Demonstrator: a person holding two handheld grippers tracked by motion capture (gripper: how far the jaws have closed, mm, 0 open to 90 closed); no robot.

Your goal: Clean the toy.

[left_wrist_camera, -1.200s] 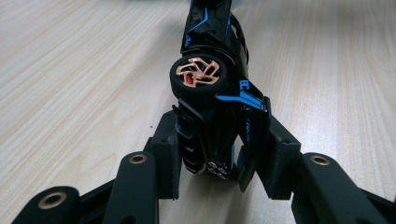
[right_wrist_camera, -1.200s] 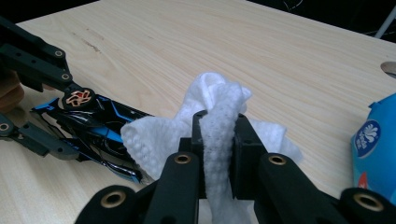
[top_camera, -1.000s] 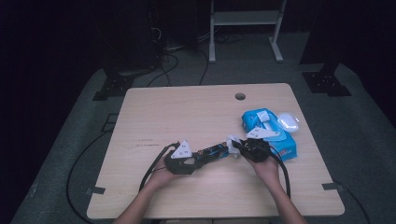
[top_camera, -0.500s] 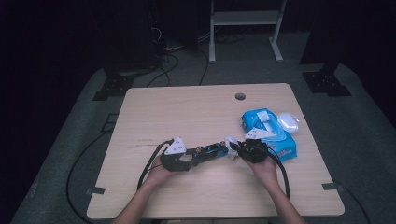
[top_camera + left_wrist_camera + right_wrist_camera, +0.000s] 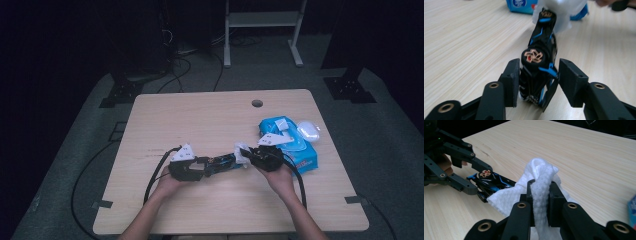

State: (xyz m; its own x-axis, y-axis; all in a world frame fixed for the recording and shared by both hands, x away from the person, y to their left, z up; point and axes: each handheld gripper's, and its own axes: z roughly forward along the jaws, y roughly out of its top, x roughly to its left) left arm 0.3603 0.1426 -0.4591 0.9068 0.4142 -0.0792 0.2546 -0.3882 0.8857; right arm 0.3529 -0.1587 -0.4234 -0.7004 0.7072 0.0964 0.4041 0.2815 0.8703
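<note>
1. The left gripper [image 5: 537, 80] has its 2 black jaws around the rear of a black toy car with blue trim and copper-coloured wheel hubs [image 5: 540, 65]. The jaws have just been opening: the left pad looks close against the car, while a gap shows at the right pad.
2. The right gripper [image 5: 540, 195] is clamped narrow on a white textured wet wipe [image 5: 541, 182], which drapes over the car's far end.
3. The car lies low over the pale wooden table [image 5: 200, 120], between the 2 grippers. A blue wipes pack [image 5: 292, 145] sits just beyond the right gripper.
4. Risk: with the left hold loosening, a wiping stroke could likely push the car askew or knock it out of the jaws onto the table.
5. Risk: the wipe could snag on a wheel and tug free.
6. The car's long axis runs straight out from the left jaws toward the right gripper; it appears rolled onto its side, a wheel hub facing the left gripper's camera.
</note>
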